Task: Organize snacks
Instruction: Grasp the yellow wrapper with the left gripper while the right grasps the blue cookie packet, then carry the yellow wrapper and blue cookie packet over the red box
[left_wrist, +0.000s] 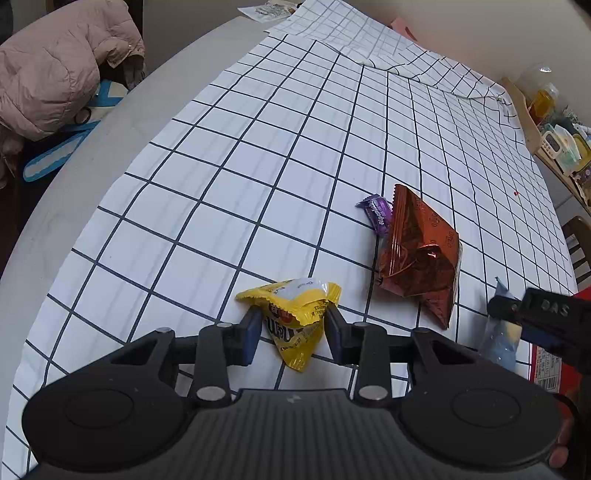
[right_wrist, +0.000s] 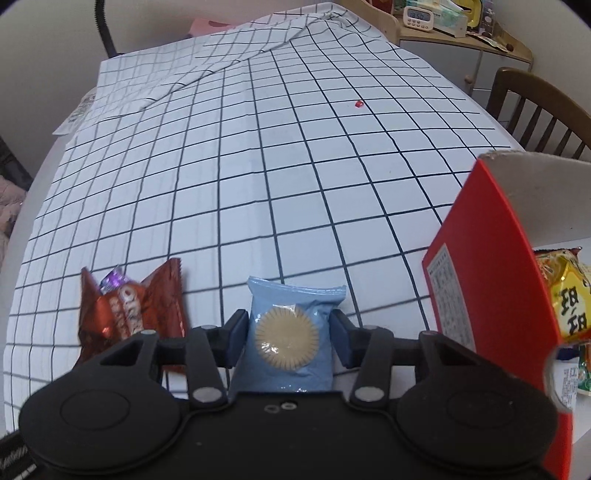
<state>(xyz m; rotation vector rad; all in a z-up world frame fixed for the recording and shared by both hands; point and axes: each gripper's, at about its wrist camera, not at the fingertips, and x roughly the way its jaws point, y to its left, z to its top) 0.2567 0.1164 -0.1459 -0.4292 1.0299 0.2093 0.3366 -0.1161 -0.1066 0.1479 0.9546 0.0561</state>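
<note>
Two packets are being gripped at once. Left gripper (left_wrist: 291, 325) fingers are pinching a crumpled yellow candy bag (left_wrist: 295, 317) with a white top, near the table's (left_wrist: 207, 206) front edge. Right gripper (right_wrist: 288, 338) fingers are clamping a light-blue packet (right_wrist: 291, 339) showing a round fluted biscuit through its window. Copper foil bag (left_wrist: 417, 254) is lying mid-table, touching a small purple candy (left_wrist: 376, 212). Red box (right_wrist: 480, 258) is standing at the right edge.

Blue biscuit packet (right_wrist: 290, 334) between gripper pads (right_wrist: 236, 338)
</note>
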